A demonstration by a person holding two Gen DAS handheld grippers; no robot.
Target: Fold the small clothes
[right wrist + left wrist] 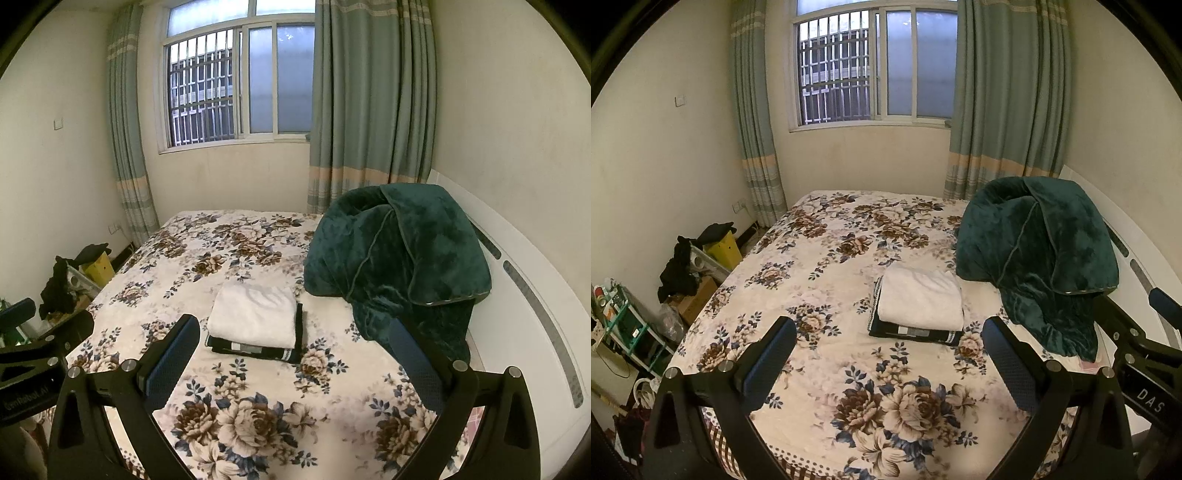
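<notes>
A folded white garment (921,298) lies on top of a folded dark garment (916,333) in the middle of the floral bed (820,258). The stack also shows in the right wrist view, white (255,317) over dark (258,350). My left gripper (889,334) is open and empty, held above the bed's near part, short of the stack. My right gripper (293,332) is open and empty, also short of the stack. The right gripper's body shows at the right edge of the left wrist view (1145,343).
A dark green plush blanket (1034,254) is heaped at the bed's right side against a white headboard (524,280). Boxes, dark clothes and a small shelf (631,325) crowd the floor left of the bed. A window and curtains are behind.
</notes>
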